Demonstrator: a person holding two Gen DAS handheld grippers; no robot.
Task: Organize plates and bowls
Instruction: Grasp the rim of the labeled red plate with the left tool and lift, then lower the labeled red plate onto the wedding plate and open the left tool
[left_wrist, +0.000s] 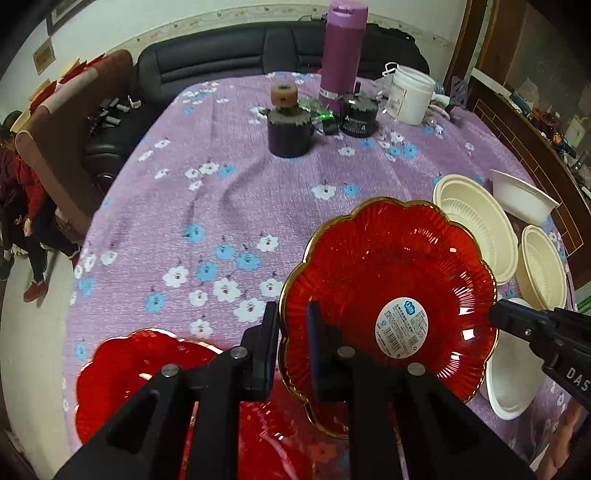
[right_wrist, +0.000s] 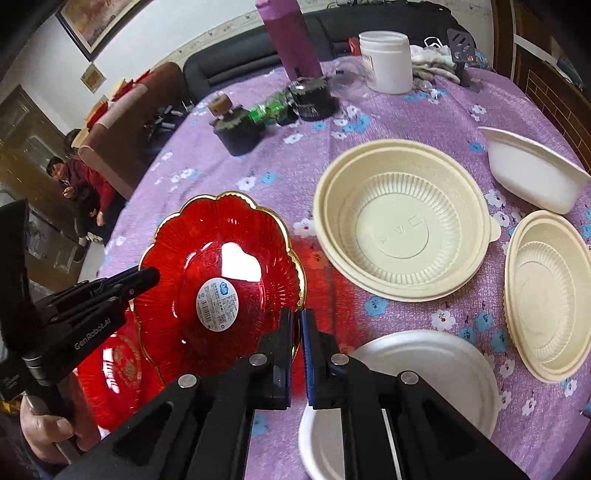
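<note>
A: Left gripper (left_wrist: 292, 315)?

B: Clenched on the gold rim of the red plate (left_wrist: 391, 295), at the plate's 8 o'clock edge in the left wrist view. One finger sits outside the rim, the blue-padded one inside.

A: Right gripper (right_wrist: 297, 321)?

B: Clenched on the same plate, at its 4 o'clock edge in the right wrist view. Pads are pinched on the rim. In the left view this gripper reaches in from 3 o'clock.

A: Plate's position?

B: Held between both grippers, tilted, its far rim highest. It appears clear of the purple floral cloth (left_wrist: 221, 206). White round label (left_wrist: 402, 326) at its centre.

A: Anything underneath?

B: A second red plate (left_wrist: 122, 373) lies on the cloth at 7 o'clock from the held one, partly under it.

A: Bowls?

B: Large cream bowl (right_wrist: 402, 225) at 2 o'clock from the held plate. Second cream bowl (right_wrist: 550, 295) right of it. White bowl (right_wrist: 532, 173) at the far right, tilted. Another white bowl (right_wrist: 413, 369) just beside the right gripper.

A: Background?

B: Purple flask (left_wrist: 341, 55), white jar (left_wrist: 412, 94), dark cups, all far side.
</note>
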